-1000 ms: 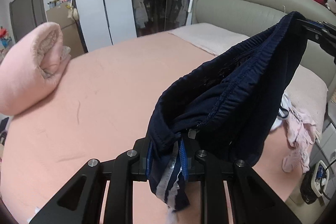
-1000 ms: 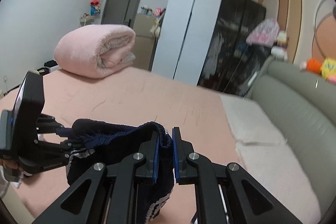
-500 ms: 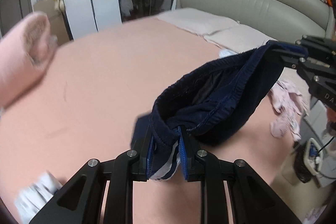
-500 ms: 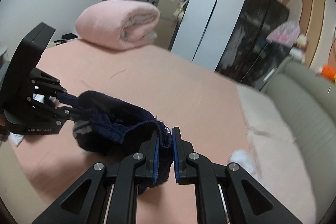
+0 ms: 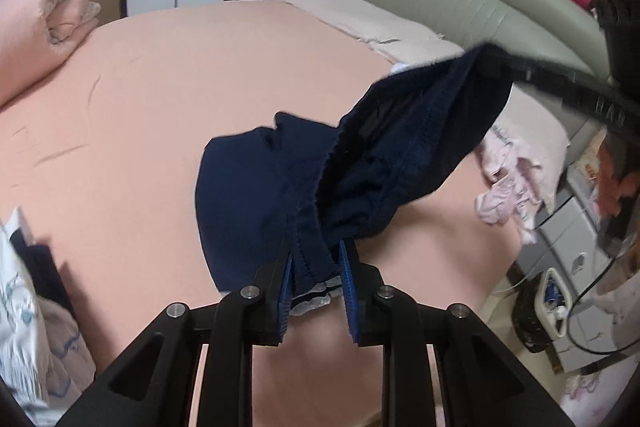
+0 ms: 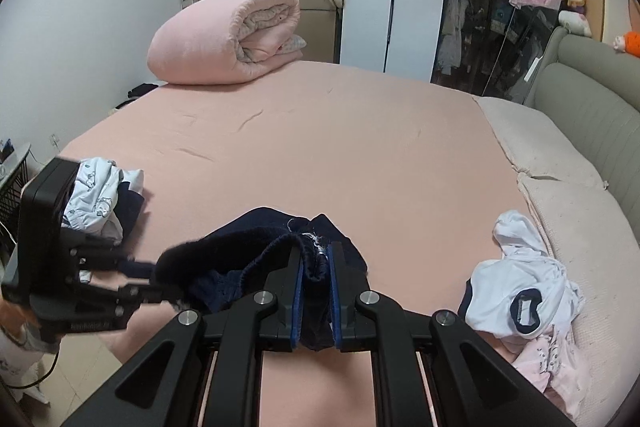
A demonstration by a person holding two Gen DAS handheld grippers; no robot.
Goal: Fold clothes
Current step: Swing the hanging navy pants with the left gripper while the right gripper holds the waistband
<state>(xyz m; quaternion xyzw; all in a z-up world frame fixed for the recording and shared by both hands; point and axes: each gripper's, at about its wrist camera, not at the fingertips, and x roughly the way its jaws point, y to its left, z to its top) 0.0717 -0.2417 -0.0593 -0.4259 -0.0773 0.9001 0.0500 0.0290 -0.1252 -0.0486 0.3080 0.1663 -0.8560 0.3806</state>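
Over pink bed [image 5: 160, 99], left wrist view: left gripper [image 5: 316, 287] clamped on navy shorts [image 5: 248, 195] waistband, jaws easing apart, cloth between pads. Lower part of shorts rests on bed, likely being laid flat for folding.

Right wrist view: right gripper [image 6: 314, 301] pinched tight on opposite waistband end, just above bed's near edge. 2 grips keep waistband stretched.

A bed [image 6: 360, 131] covered by a pink sheet is seen. A rolled pink duvet [image 6: 224, 35] is laid at its far corner. Beige pillows [image 6: 560, 195] are set near the duvet's opposite side, with white and pink garments [image 6: 528, 299] heaped against them. A pale printed garment pile [image 6: 104, 195] is found at the near edge.
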